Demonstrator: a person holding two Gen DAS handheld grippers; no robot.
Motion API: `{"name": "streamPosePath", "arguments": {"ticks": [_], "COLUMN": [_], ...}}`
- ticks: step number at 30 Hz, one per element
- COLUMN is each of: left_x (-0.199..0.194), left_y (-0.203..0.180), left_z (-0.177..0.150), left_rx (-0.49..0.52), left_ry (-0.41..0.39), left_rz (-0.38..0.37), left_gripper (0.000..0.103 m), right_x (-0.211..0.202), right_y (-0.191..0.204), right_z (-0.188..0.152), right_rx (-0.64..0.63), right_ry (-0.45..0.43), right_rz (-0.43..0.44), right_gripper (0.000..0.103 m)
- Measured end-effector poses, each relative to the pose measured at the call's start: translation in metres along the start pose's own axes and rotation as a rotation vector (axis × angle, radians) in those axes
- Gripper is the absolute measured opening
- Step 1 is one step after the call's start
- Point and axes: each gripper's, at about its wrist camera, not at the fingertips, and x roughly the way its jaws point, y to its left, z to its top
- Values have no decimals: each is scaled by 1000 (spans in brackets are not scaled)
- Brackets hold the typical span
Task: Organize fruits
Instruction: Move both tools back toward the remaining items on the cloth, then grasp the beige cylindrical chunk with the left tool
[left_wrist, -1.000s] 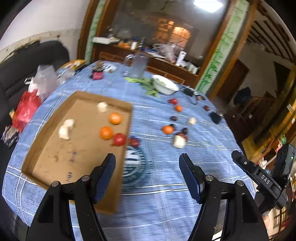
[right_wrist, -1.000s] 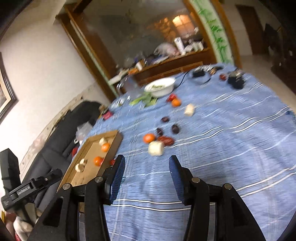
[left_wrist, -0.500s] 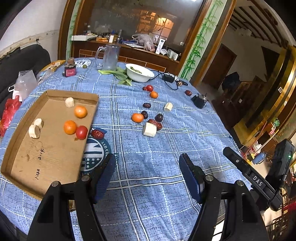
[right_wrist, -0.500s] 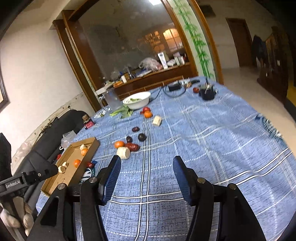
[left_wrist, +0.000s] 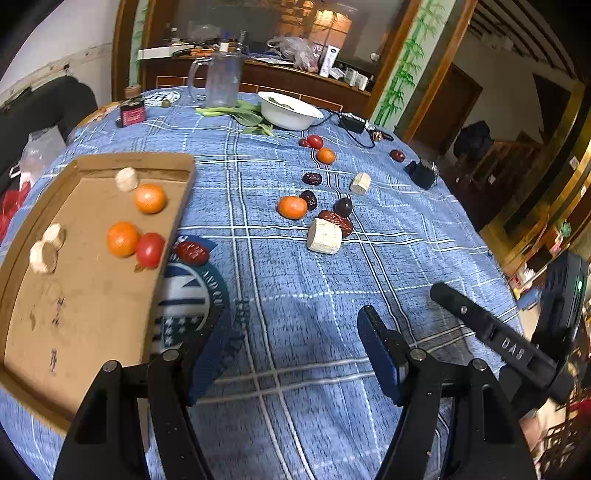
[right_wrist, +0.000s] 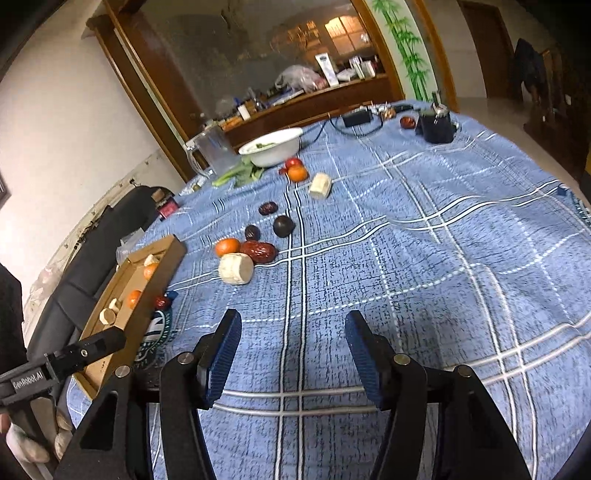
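A flat brown cardboard tray (left_wrist: 92, 295) lies on the left of the round table with the blue checked cloth (left_wrist: 332, 314). In it sit 2 round oranges (left_wrist: 149, 198), 1 red tomato (left_wrist: 150, 249) and 3 pale chunks. A white bowl (left_wrist: 288, 110) stands far behind. Loose fruit lies between them.

Pretty dim room, mostly being lit by a warm glow (left_wrist: 328, 27) reflected in the big wood-framed glass panel (right_wrist: 258, 51). A cluttered wooden sideboard (left_wrist: 280, 79) is being backed against it, bamboo-painted trim (left_wrist: 406, 62) is being shown alongside, and a black sofa (right_wrist: 92, 258) is being pressed against the white wall (right_wrist: 55, 110).
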Motion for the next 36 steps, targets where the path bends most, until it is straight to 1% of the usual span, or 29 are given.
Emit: {"name": "streamPosePath", "arguments": {"ticks": [4, 6, 8, 11, 13, 14, 15, 16, 18, 21, 24, 29, 31, 32, 33, 35, 36], "left_x": [17, 29, 45, 71, 87, 93, 100, 104, 110, 116, 126, 127, 127, 127, 127, 126, 125], "left_y": [-13, -20, -26, -31, -31, -30, -27, -25, -20, -22, -25, -30, -32, -31, -29, -29, -28], "left_z": [16, 25, 33, 43, 48, 50, 52, 54, 58, 59, 58, 54, 53, 53, 53, 52, 52], "left_rx": [51, 73, 84, 96, 94, 90, 82, 76, 63, 81, 90, 126, 134, 131, 126, 121, 119], "left_ry": [-10, -18, -19, -19, -19, -17, -9, -4, 2, 0, 28, 8, 2, 4, 4, 1, -1], "left_rz": [-3, -10, -11, -43, -40, -45, -49, -51, -62, -65, -76, -44, -33, -38, -46, -50, -53], "left_gripper": [70, 70, 70, 70, 67, 61, 57, 56, 56, 56, 55, 55, 45, 34, 32, 32, 32], "right_x": [18, 32, 50, 79, 102, 112, 119, 127, 140, 155, 165, 174, 175, 175, 177, 178, 177], "right_y": [-5, -7, -9, -13, -19, -23, -24, -25, -26, -24, -22, -19, -18, -16, -14, -12, -14], "right_z": [28, 50, 74, 102, 117, 123, 127, 130, 134, 138, 139, 141, 139, 139, 138, 136, 136], "right_rx": [2, 0, -5, -21, 1, 16, 27, 33, 36, 31, 21, -4, -15, -25, -35, -57, -55], "right_ry": [36, 63, 73, 79, 88, 86, 83, 85, 89, 91, 94, 96, 91, 89, 89, 82, 81], "right_rz": [-7, -13, -21, -55, -63, -59, -59, -63, -76, -95, -100, -110, -120, -128, -134, -156, -152], "right_gripper": [62, 62, 62, 62, 62, 62, 61, 60, 60, 60, 60, 60, 60, 55, 43, 34, 34]}}
